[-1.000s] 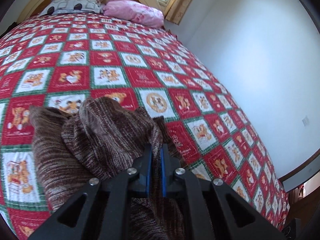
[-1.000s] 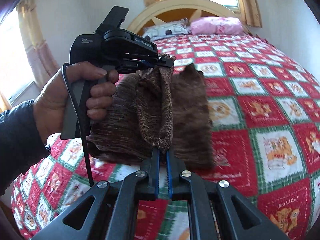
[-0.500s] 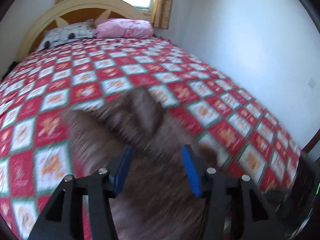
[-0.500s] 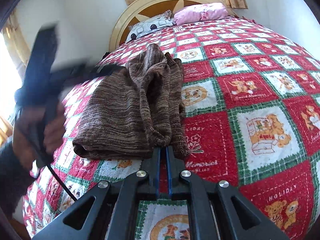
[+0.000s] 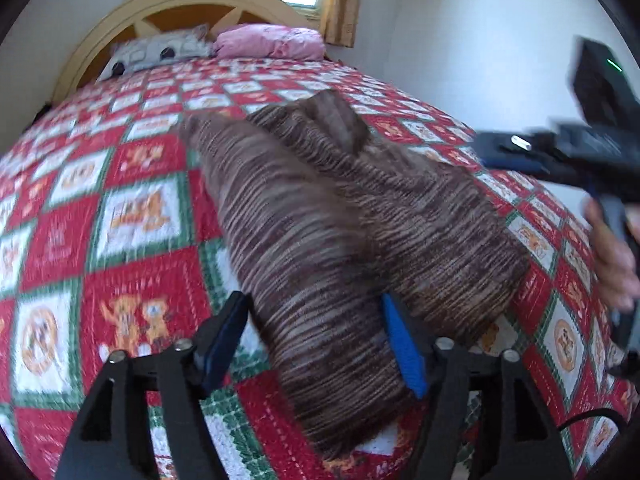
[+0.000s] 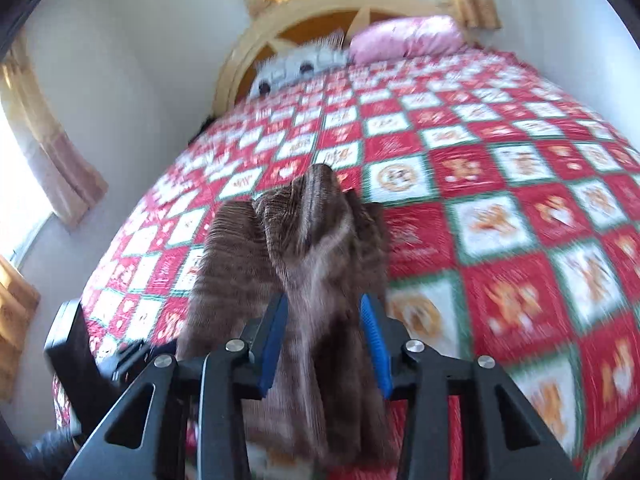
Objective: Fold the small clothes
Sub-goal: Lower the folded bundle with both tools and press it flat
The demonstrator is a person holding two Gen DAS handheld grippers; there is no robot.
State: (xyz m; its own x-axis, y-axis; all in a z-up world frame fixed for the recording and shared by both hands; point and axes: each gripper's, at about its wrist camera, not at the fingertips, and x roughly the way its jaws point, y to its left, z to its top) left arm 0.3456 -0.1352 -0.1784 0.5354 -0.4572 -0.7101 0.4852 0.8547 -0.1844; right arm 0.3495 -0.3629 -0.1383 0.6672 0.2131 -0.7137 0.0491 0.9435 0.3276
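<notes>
The brown knit garment [image 5: 340, 216] lies folded on the bed [image 5: 132, 200], just ahead of both tools. The left tool [image 5: 316, 340] stands wide; its jaws have just been opening, and the near end of the garment lies between them, not pressed. The right tool [image 6: 324, 340] is narrower and has also just been opening; the cloth sits between its blue pads [image 6: 274, 344], and I cannot tell if they touch it.
</notes>
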